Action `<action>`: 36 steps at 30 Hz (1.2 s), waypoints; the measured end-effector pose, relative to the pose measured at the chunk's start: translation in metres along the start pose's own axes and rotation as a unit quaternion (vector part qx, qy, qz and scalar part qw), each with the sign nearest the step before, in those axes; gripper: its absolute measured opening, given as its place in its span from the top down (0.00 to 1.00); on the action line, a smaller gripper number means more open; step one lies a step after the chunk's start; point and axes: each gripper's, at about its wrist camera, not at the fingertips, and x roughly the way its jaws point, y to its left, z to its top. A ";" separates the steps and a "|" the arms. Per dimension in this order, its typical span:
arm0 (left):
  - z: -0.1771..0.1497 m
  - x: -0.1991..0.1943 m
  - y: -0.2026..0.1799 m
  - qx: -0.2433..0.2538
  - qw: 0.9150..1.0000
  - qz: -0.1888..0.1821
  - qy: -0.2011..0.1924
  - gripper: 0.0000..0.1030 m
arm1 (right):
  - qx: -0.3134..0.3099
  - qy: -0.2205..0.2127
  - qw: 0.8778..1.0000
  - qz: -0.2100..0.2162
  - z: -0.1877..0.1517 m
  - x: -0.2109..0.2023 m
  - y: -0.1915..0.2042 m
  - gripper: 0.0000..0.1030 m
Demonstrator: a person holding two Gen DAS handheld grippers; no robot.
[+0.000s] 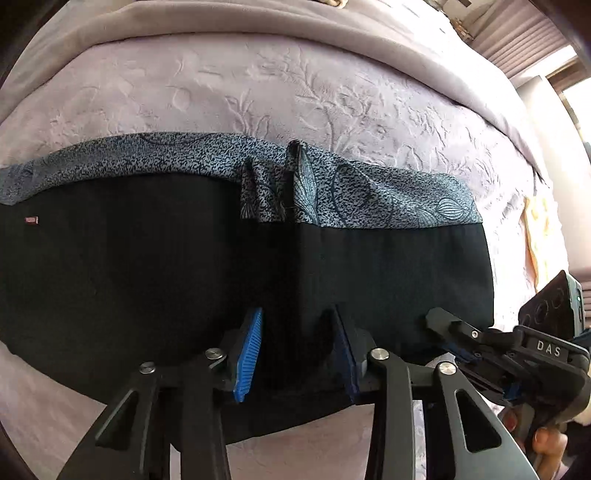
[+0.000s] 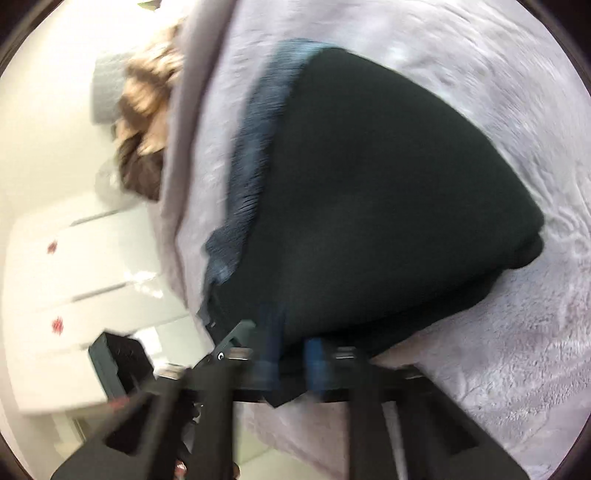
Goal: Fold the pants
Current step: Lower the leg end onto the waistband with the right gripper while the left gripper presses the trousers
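Observation:
Black pants (image 1: 147,277) with a blue patterned band (image 1: 369,192) along the far edge lie flat across a lilac embossed bedspread (image 1: 258,92). At their near edge my left gripper (image 1: 296,312) points down, and its blue pads (image 1: 249,350) pinch a raised fold of the black cloth. My right gripper (image 1: 436,319) bites the same near edge further right, close to the pants' right end. The blurred right wrist view shows the pants (image 2: 369,184) stretching away, with my right gripper (image 2: 293,343) shut on their edge and cloth between the pads.
A folded lilac blanket (image 1: 221,22) runs along the far side of the bed. A yellow cloth (image 1: 535,240) lies at the bed's right edge, below window blinds (image 1: 517,40). Beyond the bed stand white drawers (image 2: 74,277) and a brown fluffy thing (image 2: 147,122). A hand (image 1: 546,443) grips the right handle.

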 end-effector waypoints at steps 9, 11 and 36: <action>-0.032 -0.005 0.006 0.015 0.999 0.039 -0.023 0.65 | -0.054 0.025 0.998 -0.020 -0.009 0.003 0.014 0.95; -0.034 0.003 0.010 0.002 0.999 0.035 -0.028 0.65 | -0.051 0.033 0.997 -0.037 -0.006 0.018 0.001 0.95; 0.038 0.018 -0.062 0.060 0.991 0.098 -0.070 0.27 | -0.162 0.034 0.983 -0.077 0.144 -0.020 0.019 0.67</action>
